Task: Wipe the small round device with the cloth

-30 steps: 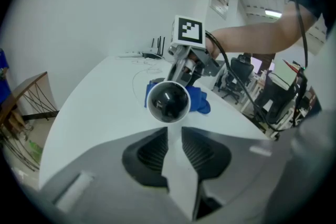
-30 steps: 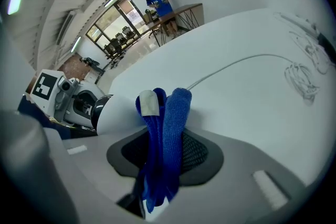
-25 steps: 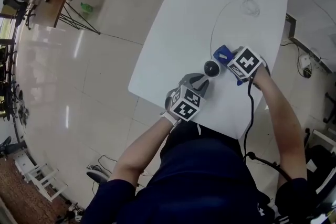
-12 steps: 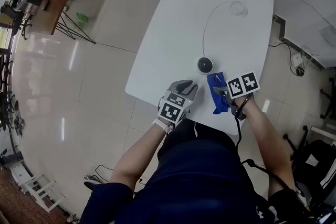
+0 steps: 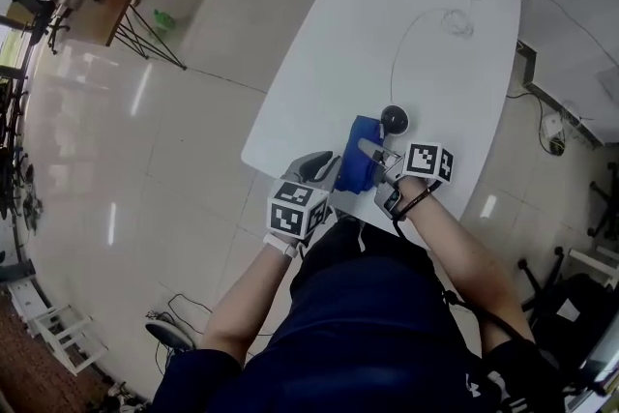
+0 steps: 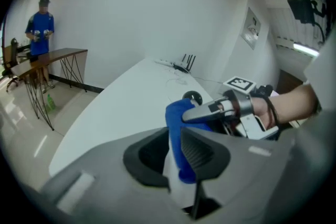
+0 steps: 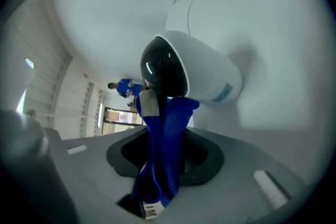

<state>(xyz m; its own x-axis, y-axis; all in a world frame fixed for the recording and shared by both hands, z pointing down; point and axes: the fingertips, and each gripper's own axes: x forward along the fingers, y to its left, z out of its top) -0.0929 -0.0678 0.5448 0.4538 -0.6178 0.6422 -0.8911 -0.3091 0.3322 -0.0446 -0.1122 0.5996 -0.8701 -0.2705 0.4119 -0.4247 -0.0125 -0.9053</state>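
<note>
Only the left gripper view shows the left gripper (image 6: 176, 138) with its jaws narrow, just closing, and pinching one edge of the blue cloth (image 6: 178, 113). Only the right gripper view shows the right gripper (image 7: 168, 145) clamping the cloth's other end. In the head view both forearms reach toward 12 o'clock, wrists close together over the near edge of the table (image 5: 368, 34). The small round device (image 5: 394, 119) sits on the table at the cloth's 1 o'clock, dark dome up, and its cable (image 5: 391, 68) runs toward 12.

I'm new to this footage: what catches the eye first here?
A blue cloth, pinched by both the left gripper and the right gripper, at the near edge of the white table. Just beyond it sits the small round device, dark-domed with a white body.
</note>
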